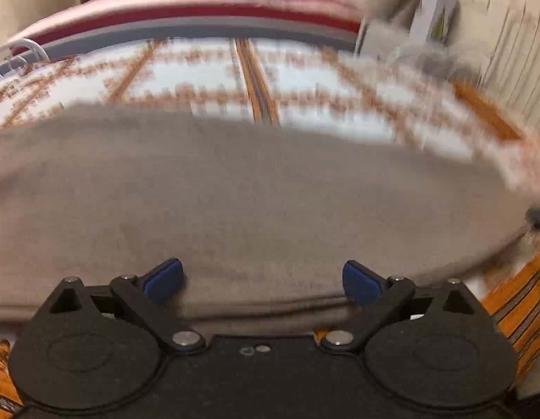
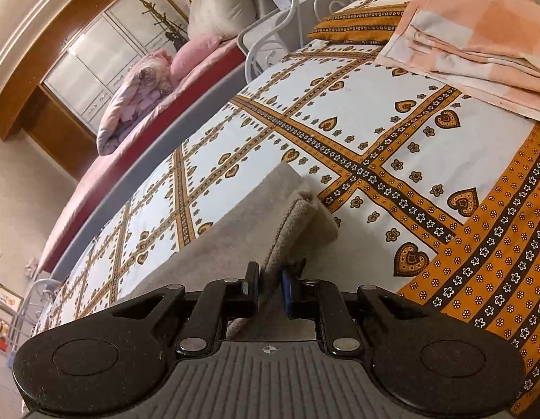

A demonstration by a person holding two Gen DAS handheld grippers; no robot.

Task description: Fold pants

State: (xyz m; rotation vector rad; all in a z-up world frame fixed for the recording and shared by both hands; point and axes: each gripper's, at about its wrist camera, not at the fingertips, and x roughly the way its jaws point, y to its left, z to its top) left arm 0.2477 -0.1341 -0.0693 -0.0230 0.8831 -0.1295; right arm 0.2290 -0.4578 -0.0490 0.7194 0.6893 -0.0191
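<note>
Patterned bedsheet [image 2: 392,129] under pants [image 1: 235,192]; left gripper [image 1: 263,282] spread, right gripper [image 2: 270,286] pinching them.

No words, labels, brand names or numbers can be read in either view. The frosted glass doors of the brown wooden wardrobe [image 2: 95,66] carry small dark markings, too tiny and blurred to make out. The left wrist view is smeared by motion blur.
</note>
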